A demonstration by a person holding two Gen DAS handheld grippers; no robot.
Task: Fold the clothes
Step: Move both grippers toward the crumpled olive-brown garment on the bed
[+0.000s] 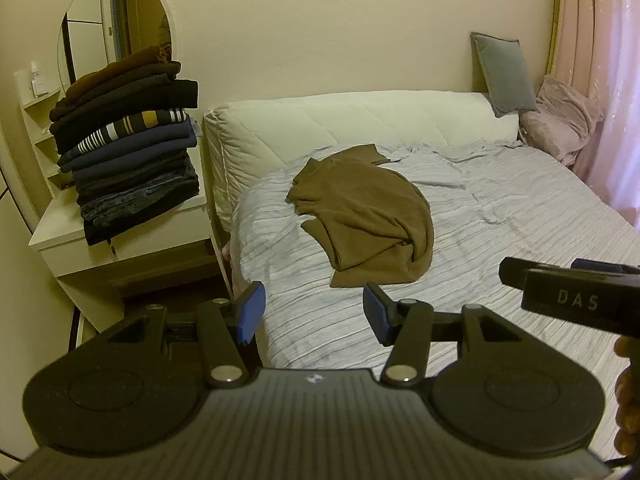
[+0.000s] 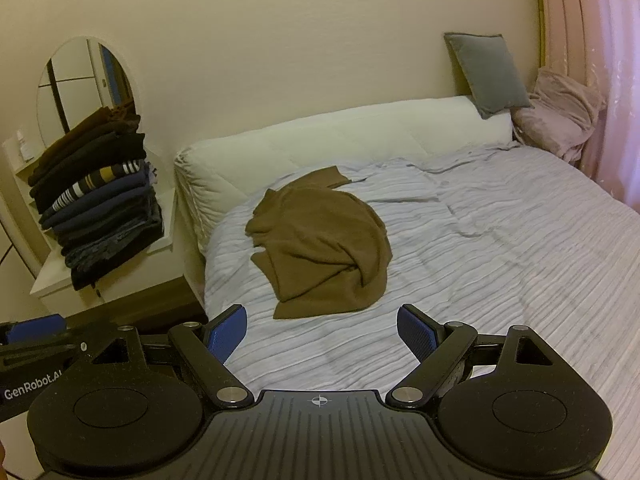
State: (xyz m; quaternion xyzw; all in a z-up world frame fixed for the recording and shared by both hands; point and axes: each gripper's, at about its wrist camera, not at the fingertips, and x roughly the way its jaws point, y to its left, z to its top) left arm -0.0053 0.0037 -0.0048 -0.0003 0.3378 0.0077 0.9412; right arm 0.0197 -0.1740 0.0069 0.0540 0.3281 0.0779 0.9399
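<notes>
A crumpled olive-brown garment (image 1: 362, 212) (image 2: 324, 248) lies in a heap on the left half of the bed (image 1: 520, 216) (image 2: 500, 248), which has a grey striped cover. My left gripper (image 1: 314, 312) hovers open just short of the garment's near edge, nothing between its blue pads. My right gripper (image 2: 322, 334) is open too, a little nearer than the garment, with empty fingers. In the left wrist view the right gripper's body (image 1: 568, 292) shows at the right edge. The left gripper's body (image 2: 32, 344) shows at the left edge of the right wrist view.
A tall stack of folded dark clothes (image 1: 128, 140) (image 2: 96, 196) sits on a white bedside table (image 1: 100, 240) under an oval mirror (image 1: 116, 24). A cream headboard (image 1: 352, 120), a grey cushion (image 1: 506, 72), a pink blanket (image 1: 568, 116) and a pink curtain (image 1: 616, 80) line the far side.
</notes>
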